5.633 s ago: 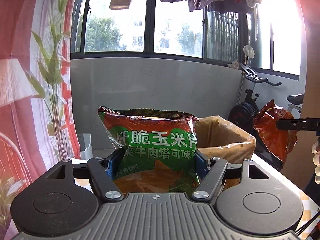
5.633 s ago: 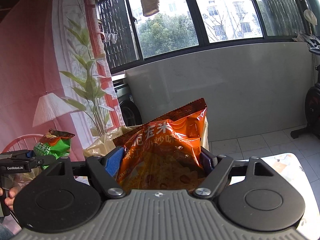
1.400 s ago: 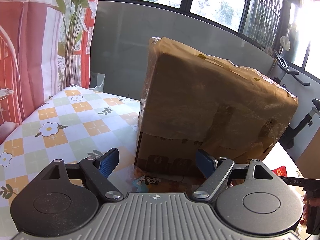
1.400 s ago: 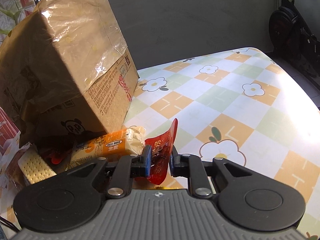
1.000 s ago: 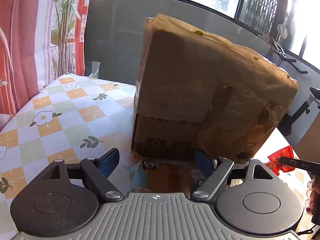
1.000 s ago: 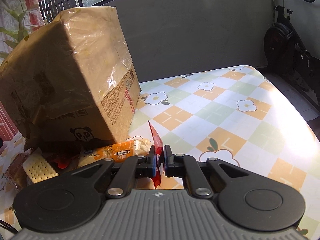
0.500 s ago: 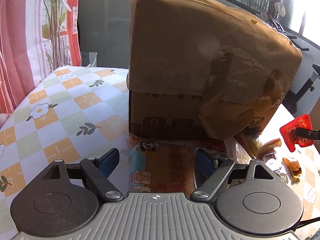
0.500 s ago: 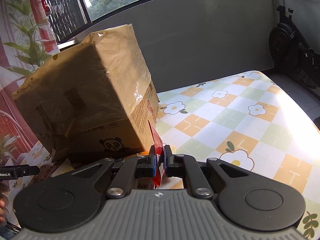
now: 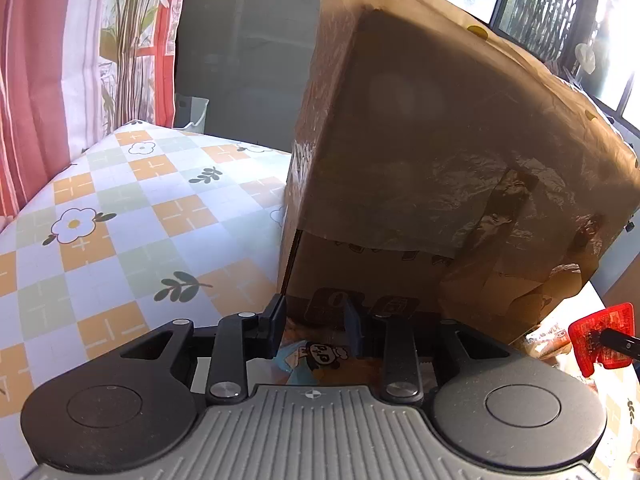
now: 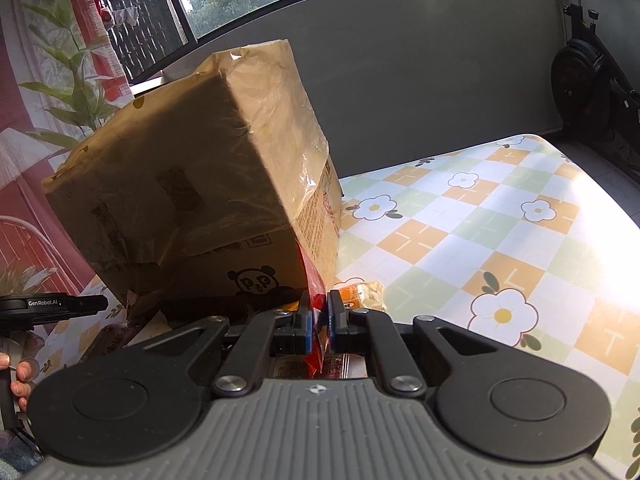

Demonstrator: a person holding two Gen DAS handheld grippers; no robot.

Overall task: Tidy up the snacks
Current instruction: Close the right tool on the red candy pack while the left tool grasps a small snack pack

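A tall brown cardboard box (image 9: 440, 160) wrapped in plastic film stands on the flower-checked tablecloth (image 9: 120, 220). At its foot lies a clear-and-blue snack packet with a panda logo (image 9: 320, 354). My left gripper (image 9: 314, 320) is closing on it, its pads squeezing the packet's sides. My right gripper (image 10: 318, 312) is shut on a thin red sachet (image 10: 316, 292), held upright just in front of the box (image 10: 200, 184). The left wrist view shows the same sachet (image 9: 600, 340) at the far right.
An orange snack pack (image 10: 360, 292) lies by the box's right corner, and more loose snacks (image 9: 548, 336) sit by its base. A hand (image 10: 20, 380) holds the left gripper's handle at the left edge. An exercise bike (image 10: 588, 72) stands beyond the table.
My left gripper moved in toward the box, down over the panda packet, and its jaws narrowed from wide open onto it. The right gripper lifted the red sachet off the table and keeps it pinched.
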